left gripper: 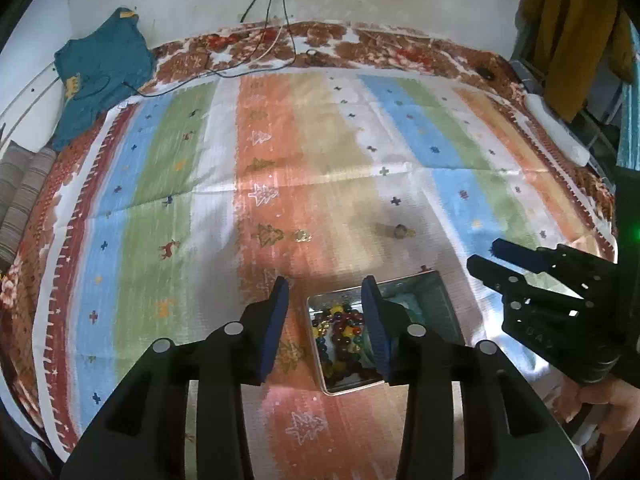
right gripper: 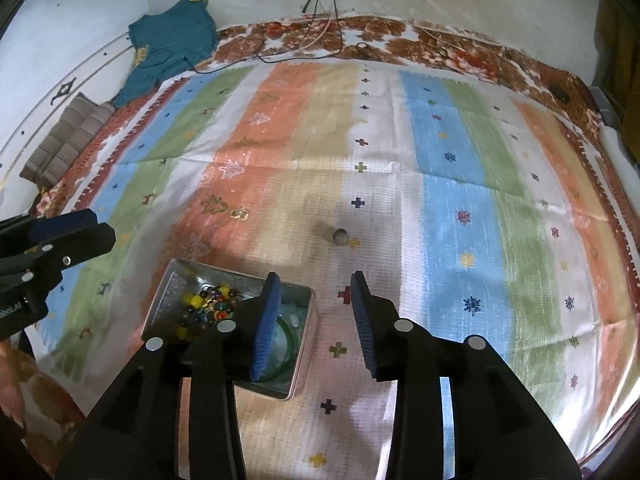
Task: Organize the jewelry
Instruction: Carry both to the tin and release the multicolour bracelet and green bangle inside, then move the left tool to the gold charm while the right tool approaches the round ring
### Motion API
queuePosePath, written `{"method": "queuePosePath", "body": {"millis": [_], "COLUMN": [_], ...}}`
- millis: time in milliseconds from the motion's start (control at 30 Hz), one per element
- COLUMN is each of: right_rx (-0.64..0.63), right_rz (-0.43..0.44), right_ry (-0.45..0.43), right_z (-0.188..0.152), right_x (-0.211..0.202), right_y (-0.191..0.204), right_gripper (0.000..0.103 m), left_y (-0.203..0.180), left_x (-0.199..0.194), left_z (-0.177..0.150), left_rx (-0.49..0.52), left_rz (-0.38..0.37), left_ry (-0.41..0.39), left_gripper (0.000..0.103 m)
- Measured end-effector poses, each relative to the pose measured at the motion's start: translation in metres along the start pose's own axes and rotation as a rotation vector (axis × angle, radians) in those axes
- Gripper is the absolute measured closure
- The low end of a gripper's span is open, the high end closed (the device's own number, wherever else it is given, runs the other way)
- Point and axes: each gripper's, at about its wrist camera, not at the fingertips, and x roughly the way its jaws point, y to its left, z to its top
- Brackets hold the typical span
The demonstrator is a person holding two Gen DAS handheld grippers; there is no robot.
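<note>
A: Now, item one. Left gripper (left gripper: 326, 286): jaws partly apart, nothing between the pads, hovering over the near-left edge of the tin. Right gripper (right gripper: 316, 282): same state, partly apart, empty, left finger (right gripper: 266, 320) overlapping the tin's right end in its own view.

B: Noted. Item two?

A: Metal tin (left gripper: 320, 364), open, lidless, on the striped cloth (left gripper: 160, 184). Contents: heap of coloured beads (left gripper: 340, 332) in one half; pale wadding and a green bangle (right gripper: 290, 344) in the other.

B: Loose pieces outside the tin?

A: Two. Small gold-toned piece (right gripper: 240, 213) at eleven o'clock from the tin in the right wrist view, on the orange stripe. Small round ring-like piece (right gripper: 341, 236) at one o'clock from the tin, on the pale stripe, well apart from the first. Exact type of either: too blurred to tell.

B: Likely step in hand?

A: Probably fetching a loose piece for the tin. Advice: take the ring-like piece with the right, being nearer that side; come down steeply, straddle it, pinch low against the cloth without snagging the weave. Keep the left clear of the tin's rim.

B: Surroundings?

A: Teal garment (left gripper: 100, 68) at ten o'clock by the wall, cables (left gripper: 276, 12) at twelve, mustard cloth (left gripper: 572, 40) hanging at two.
</note>
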Motion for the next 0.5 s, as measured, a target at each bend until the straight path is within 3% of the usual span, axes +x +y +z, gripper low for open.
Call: {"method": "queuePosePath", "body": {"millis": [500], "right_rx": [-0.029], "right_rz": [-0.018], "right_ry": [0.047], "right_z": [0.017], "right_x": [0.023], "right_y": [0.001], "right_gripper": [0.053], "left_y": [0.009], "left_x": [0.034], "left_z": [0.022], "left_rx": [-0.006], "left_rz": [0.046], "left_ry": [0.065], "left_gripper": [0.052]}}
